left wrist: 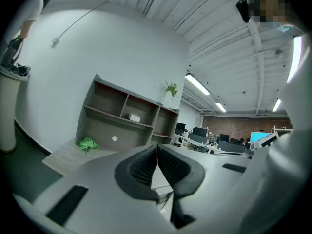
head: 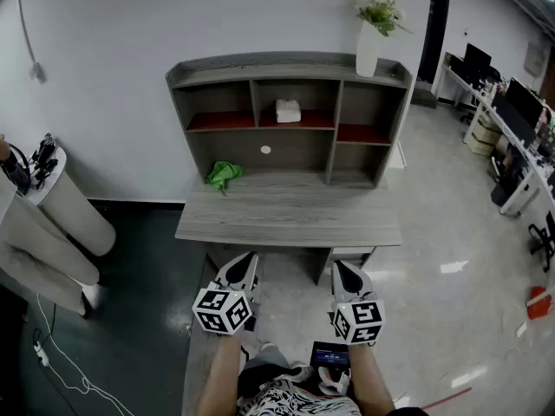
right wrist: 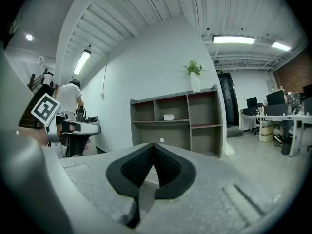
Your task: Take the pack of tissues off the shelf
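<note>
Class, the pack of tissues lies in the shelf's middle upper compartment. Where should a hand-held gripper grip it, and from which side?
Probably across its left and right sides, coming level from the open front. The pack of tissues lies flat on the shelf, with dividers either side and a board above.

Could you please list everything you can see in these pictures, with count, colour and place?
shelf desk: one, grey with red boards, against the white wall
pack of tissues: one, white, upper middle compartment
cloth: one, green, desk top, left side
vase with plant: one, white, green sprigs, on top of the shelf, right end
round disc: one, white, back panel below the tissues
office desks: several, white, black monitors, far right
red object: one, on the floor at right, too small to identify
left gripper: one, white and black, jaws shut, empty, before the desk
right gripper: one, same colours, jaws shut, empty, beside the left
</note>
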`<state>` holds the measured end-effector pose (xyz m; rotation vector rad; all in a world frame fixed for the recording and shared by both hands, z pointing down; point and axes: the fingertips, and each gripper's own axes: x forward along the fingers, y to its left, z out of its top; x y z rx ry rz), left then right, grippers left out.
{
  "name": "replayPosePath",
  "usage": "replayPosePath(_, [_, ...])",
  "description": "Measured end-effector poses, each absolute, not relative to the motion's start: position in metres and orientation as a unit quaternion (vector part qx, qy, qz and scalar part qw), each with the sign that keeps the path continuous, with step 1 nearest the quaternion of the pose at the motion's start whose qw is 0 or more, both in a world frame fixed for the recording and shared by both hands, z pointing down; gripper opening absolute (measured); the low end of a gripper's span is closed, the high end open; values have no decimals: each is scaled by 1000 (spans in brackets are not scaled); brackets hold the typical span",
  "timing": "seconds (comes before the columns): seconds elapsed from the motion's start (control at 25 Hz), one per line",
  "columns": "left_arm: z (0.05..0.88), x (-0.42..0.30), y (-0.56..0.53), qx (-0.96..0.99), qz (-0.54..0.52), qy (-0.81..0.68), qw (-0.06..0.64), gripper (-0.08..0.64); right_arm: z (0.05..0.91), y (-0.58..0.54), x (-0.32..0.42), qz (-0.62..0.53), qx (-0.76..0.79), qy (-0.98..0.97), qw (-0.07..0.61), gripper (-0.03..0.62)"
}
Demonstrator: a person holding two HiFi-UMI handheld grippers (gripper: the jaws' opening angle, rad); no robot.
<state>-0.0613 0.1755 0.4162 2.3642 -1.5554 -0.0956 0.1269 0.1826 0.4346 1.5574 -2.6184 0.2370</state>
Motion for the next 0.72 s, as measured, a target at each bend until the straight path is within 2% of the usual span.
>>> replayPosePath(0.36, [411, -60, 172, 825, -33, -544, 151, 11, 430, 180, 135, 91, 514, -853, 17, 3])
replayPosePath(0.72, [419, -74, 148, 822, -37, -544, 163, 11, 440, 154, 122, 96, 506, -857, 22, 3])
